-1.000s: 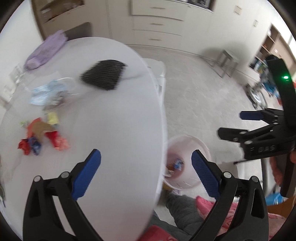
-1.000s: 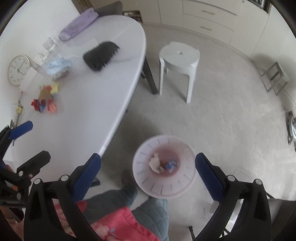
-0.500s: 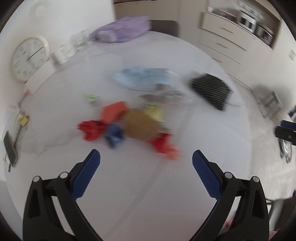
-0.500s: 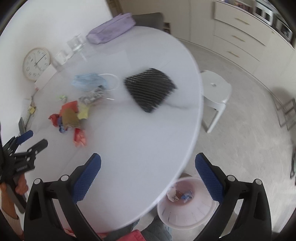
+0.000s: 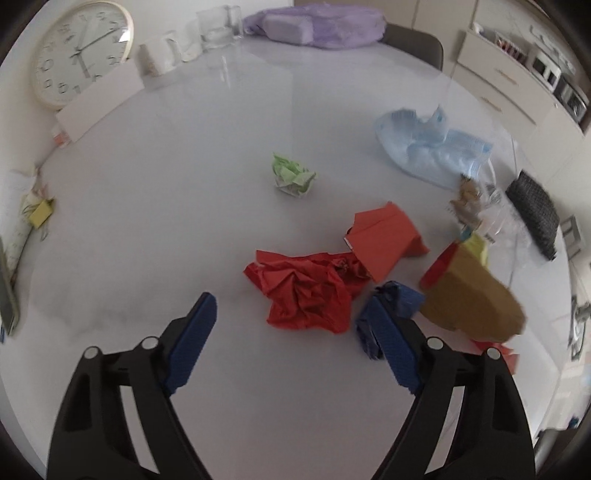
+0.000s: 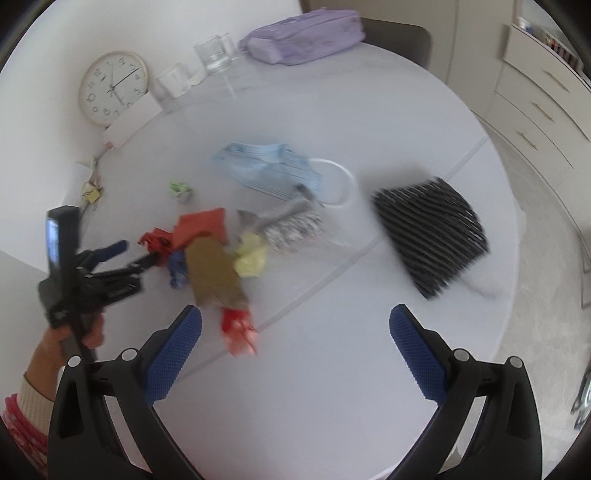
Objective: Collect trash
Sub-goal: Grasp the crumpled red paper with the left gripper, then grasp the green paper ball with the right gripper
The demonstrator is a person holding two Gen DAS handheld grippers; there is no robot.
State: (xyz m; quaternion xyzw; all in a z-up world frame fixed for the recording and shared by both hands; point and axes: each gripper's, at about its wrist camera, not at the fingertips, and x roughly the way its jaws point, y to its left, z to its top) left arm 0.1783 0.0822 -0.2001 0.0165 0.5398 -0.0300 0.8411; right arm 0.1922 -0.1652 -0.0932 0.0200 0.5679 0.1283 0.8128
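Trash lies in a loose heap near the middle of the round white table [image 5: 221, 155]. The left gripper [image 5: 295, 325] hangs over it with jaws that have just been narrowing yet stand apart, gripping nothing; a crumpled red paper [image 5: 306, 291] sits between and just beyond its tips, and a crumpled blue wrapper [image 5: 399, 299] lies just beside the right fingertip. The right gripper [image 6: 295, 332] is spread wide and empty above bare tabletop, a small red-and-white wrapper [image 6: 238, 330] near its left finger. Outward come a folded orange-red paper [image 5: 384, 236], a brown cardboard piece [image 5: 469, 299], a yellow paper wad [image 6: 253, 256], a silvery foil packet [image 6: 291, 229] and a green crumpled ball [image 5: 291, 175]. Further toward the right edge rest a pale blue plastic bag [image 5: 424, 147] and a black ribbed mat [image 6: 432, 232]. At the far edge stand a lilac pouch [image 5: 317, 20], clear glasses [image 5: 218, 22] and a round wall clock [image 5: 77, 48] leaning on the wall. Cream drawers [image 6: 539, 96] and grey floor fill the room's right side.
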